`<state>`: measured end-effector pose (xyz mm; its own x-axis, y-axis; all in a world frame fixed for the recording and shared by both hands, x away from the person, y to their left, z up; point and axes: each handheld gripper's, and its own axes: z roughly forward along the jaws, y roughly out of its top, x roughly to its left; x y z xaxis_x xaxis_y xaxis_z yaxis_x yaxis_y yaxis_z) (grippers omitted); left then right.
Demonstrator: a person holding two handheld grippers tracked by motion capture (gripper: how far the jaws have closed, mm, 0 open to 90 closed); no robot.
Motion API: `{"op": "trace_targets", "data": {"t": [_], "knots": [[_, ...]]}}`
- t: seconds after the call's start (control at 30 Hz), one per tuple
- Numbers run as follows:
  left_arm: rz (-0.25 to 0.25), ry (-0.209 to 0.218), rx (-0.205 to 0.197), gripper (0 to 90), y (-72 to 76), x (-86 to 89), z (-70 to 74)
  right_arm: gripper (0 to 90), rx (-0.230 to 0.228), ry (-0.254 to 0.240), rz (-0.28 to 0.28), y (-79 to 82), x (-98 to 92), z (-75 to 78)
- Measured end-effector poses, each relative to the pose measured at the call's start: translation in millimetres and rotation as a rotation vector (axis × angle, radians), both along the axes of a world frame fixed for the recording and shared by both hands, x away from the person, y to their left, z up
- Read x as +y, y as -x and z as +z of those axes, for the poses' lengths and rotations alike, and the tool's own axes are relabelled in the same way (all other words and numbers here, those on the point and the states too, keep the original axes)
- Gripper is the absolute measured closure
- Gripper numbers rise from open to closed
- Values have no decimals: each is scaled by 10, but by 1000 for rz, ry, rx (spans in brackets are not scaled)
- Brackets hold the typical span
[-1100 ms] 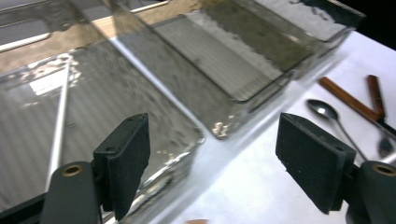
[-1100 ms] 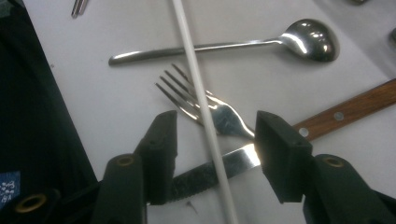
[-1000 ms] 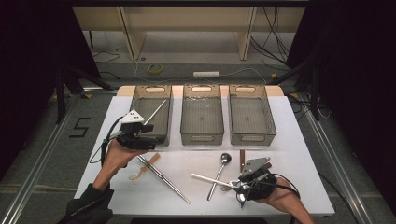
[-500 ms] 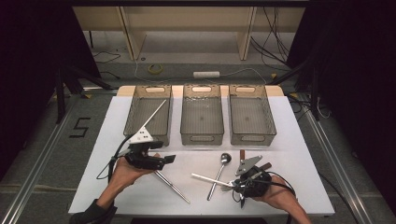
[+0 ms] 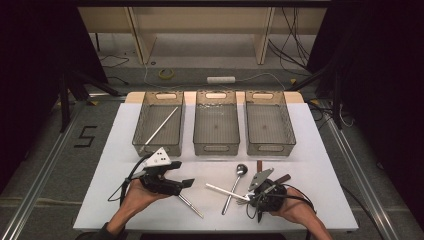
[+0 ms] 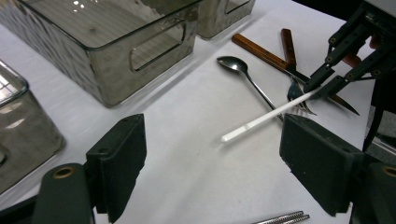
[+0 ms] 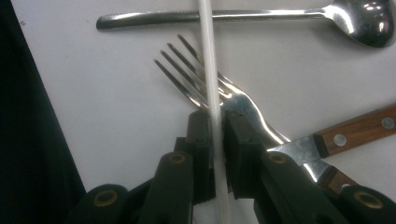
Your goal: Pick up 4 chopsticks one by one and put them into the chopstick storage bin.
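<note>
The right gripper [image 7: 215, 135] is pinching a white chopstick [image 7: 208, 70], its jaws having just closed, lying across a fork [image 7: 205, 81] and spoon [image 7: 243, 16] at lower right. The left gripper [image 5: 172, 182], jaws spread, is sitting lower than a second ago, over a metal chopstick [image 5: 192, 206].

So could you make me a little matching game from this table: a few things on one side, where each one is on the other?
Things:
1. white chopstick
2. spoon
3. silver chopstick
4. fork

Places:
A. inside the left-hand bin
B. pinched in the right gripper
C. lying under the white stick, beside the knives
D. on the table, bowl towards the bins

Pairs: 1-B, 2-D, 3-A, 4-C
</note>
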<state>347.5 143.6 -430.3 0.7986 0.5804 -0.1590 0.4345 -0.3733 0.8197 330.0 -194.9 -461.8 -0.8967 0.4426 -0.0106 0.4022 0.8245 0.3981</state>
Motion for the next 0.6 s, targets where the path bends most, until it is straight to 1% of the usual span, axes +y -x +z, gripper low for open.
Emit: {"op": "trace_targets", "data": {"t": [0.07,0.2,0.33,0.4,0.47,0.5,0.6], "knots": [[-7,-7,3,223,9,-15,-12,818,-2,12,12,-2,13,-12],[-16,-14,-1,223,21,-29,-9,844,4,11,25,-14,17,-12],[-19,-18,-1,223,22,-34,-13,855,-1,15,35,-15,20,-9],[-21,-17,-3,224,23,-41,-13,858,2,3,29,-21,13,-4],[-28,-18,-4,224,28,-53,-11,860,-9,-2,28,-34,-2,7],[-34,-22,-5,224,31,-58,-8,860,-3,-4,24,-34,-8,27],[-45,-25,-7,227,46,-87,-2,862,-15,-27,31,-32,-17,91]]}}
